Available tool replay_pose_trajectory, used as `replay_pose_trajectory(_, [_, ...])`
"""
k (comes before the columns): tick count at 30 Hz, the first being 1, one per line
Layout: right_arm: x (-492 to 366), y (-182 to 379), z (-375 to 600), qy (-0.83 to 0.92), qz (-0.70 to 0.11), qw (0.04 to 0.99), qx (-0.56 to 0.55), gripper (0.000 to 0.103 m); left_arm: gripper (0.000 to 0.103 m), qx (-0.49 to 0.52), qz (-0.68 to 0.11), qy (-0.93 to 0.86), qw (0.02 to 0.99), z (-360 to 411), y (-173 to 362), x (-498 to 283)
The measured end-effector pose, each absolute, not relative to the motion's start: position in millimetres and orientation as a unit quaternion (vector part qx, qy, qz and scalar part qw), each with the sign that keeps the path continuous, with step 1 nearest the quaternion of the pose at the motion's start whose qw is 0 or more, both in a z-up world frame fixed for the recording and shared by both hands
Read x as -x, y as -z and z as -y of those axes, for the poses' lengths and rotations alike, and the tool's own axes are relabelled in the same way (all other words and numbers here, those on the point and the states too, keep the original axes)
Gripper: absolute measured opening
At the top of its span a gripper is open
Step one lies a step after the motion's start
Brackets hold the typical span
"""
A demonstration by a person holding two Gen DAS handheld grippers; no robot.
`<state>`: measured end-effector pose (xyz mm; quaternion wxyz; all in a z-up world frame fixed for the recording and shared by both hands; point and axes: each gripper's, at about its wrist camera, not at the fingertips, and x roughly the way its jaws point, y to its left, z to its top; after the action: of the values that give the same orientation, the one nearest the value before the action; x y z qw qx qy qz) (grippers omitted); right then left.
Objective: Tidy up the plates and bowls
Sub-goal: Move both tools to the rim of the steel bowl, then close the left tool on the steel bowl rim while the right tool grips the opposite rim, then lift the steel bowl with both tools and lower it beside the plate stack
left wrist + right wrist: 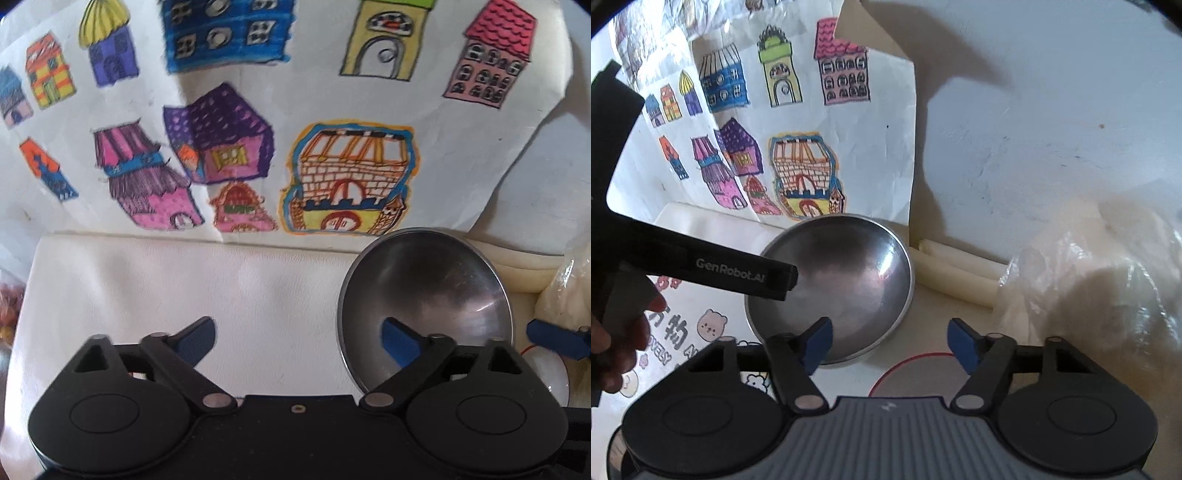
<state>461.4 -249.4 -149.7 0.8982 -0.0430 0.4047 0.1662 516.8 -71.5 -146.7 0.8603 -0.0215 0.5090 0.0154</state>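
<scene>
**A Shiny Bowl Between Two Grippers**

A shiny metal bowl [424, 299] sat tipped up on a white top [147, 288]. Its open side faced the cameras. Its far rim leaned near a drawing [240, 147] full of bright little houses, which stood against the wall.

The left gripper [299, 339] had its blue fingers spread wide. Nothing was between them but the white top. The bowl lay to the right of this gripper. The right blue finger [400, 343] showed in front of the bowl's lower left part. I could not tell if it touched the bowl.

The right gripper [890, 341] was about half open. No thing was held between its fingers. In its own view, the bowl [842, 280] lay ahead and to the left. The left blue finger [816, 341] showed in front of the bowl's near rim. The right finger stood well clear of the bowl, over a white disc with a red rim [916, 373].

In the right view, the black body of the left gripper [738, 275] reached in from the left, over the bowl. A hand [617, 339] held it from below.

A see-through plastic bag [1089, 280] sat to the right of the bowl. Pale tubes [956, 275] lay between the bowl and the bag, along the wall.
</scene>
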Motion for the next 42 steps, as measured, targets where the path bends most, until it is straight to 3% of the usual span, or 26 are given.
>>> replay_pose_trajectory(5, [-463, 154, 249, -0.17, -0.412, 0.894, 0.032, 0.053, 0.065, 0.104, -0.518, 0.001, 0.849, 61, 148, -512])
replay_pose_trajectory(7, [-464, 154, 252, -0.17, -0.413, 0.894, 0.019, 0.046, 0.044, 0.123, -0.524, 0.004, 0.843, 60, 151, -511])
replay_pose_trajectory(11, [-470, 158, 256, -0.171, -0.42, 0.891, -0.004, 0.037, 0.023, 0.155, -0.543, 0.019, 0.825, 60, 162, -512])
replay_pose_trajectory(15, [-475, 163, 261, -0.173, -0.426, 0.888, -0.03, 0.028, 0.019, 0.177, -0.543, 0.021, 0.821, 57, 166, -507])
replay_pose_trajectory(16, [-476, 163, 261, -0.174, -0.427, 0.887, -0.032, 0.027, 0.015, 0.18, -0.542, 0.024, 0.821, 58, 167, -505])
replay_pose_trajectory(21, [-475, 163, 257, -0.175, -0.428, 0.886, -0.026, 0.023, 0.015, 0.169, -0.536, 0.023, 0.827, 61, 160, -491])
replay_pose_trajectory(32, [-430, 126, 252, -0.198, -0.392, 0.898, -0.033, 0.021, 0.015, 0.179, -0.496, 0.019, 0.849, 50, 112, -424])
replay_pose_trajectory(42, [-337, 95, 263, -0.183, -0.37, 0.91, -0.038, 0.021, 0.015, 0.166, -0.488, 0.049, 0.855, 70, 81, -340])
